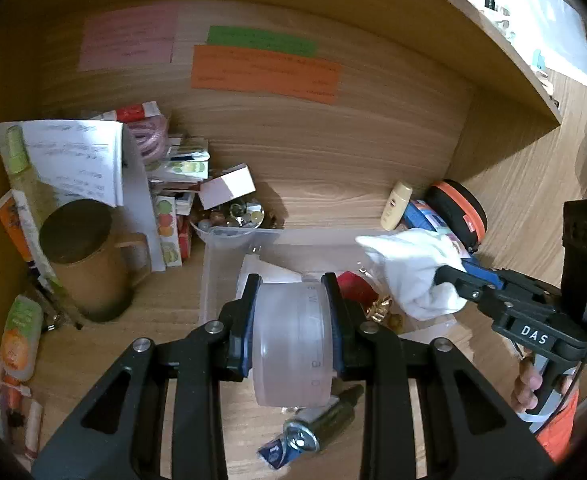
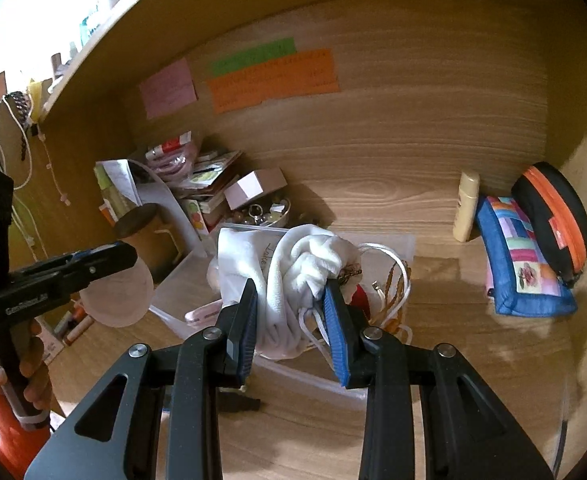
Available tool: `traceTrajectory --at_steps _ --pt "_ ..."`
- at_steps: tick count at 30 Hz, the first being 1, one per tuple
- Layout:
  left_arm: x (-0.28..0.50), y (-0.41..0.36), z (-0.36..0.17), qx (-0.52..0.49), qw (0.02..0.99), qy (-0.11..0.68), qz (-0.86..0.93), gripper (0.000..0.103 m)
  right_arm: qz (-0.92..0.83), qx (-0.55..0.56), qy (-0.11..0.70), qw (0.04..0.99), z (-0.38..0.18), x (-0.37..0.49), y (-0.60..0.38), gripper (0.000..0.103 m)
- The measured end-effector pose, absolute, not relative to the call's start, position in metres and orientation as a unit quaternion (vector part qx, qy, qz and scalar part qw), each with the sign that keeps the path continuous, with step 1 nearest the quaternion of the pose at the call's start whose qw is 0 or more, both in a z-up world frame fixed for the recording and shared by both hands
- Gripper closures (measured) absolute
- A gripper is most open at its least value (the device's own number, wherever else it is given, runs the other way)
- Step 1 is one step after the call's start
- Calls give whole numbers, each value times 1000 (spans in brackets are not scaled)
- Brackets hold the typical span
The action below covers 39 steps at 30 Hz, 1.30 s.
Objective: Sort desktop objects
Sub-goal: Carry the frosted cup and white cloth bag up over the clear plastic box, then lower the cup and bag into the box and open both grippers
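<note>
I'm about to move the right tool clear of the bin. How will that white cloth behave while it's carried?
Probably floppy: the white cloth bunches in soft folds between the right tool's pads and sags below them. Likely light for its bulk. White cords trail from it over the clear bin, so they may snag on things inside.

Open wood grain lay bare across the middle of the worktop (image 2: 433, 380) between a clear plastic bin (image 2: 397, 246) and a patchwork pouch (image 2: 521, 264), leaving a passage toward the back panel. The left corner was crowded: a brown lidded mug (image 1: 85, 256), a leaning white booklet (image 1: 77, 160) and stacked small boxes (image 1: 181, 176) closed that side off. A cream bottle (image 2: 466, 206) and a black-and-orange case (image 2: 553, 220) stood against the right wall. A shelf board (image 1: 433, 20) roofed the nook overhead, limiting room above.
</note>
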<state>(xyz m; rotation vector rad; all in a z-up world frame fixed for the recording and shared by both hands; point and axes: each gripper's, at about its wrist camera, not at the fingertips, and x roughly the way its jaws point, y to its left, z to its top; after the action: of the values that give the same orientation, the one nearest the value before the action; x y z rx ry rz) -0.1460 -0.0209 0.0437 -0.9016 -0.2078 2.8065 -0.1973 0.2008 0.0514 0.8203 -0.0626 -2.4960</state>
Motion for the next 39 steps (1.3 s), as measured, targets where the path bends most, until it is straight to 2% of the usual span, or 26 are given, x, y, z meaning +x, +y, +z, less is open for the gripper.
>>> traceTrajectory --at_steps 17,39 --pt "-199 0 25 -333 119 -65 933 74 -912 326 9 247 34 -241 189 75" --pt "-233 31 -14 -377 131 -60 915 74 -888 376 -3 266 -2 -266 195 74"
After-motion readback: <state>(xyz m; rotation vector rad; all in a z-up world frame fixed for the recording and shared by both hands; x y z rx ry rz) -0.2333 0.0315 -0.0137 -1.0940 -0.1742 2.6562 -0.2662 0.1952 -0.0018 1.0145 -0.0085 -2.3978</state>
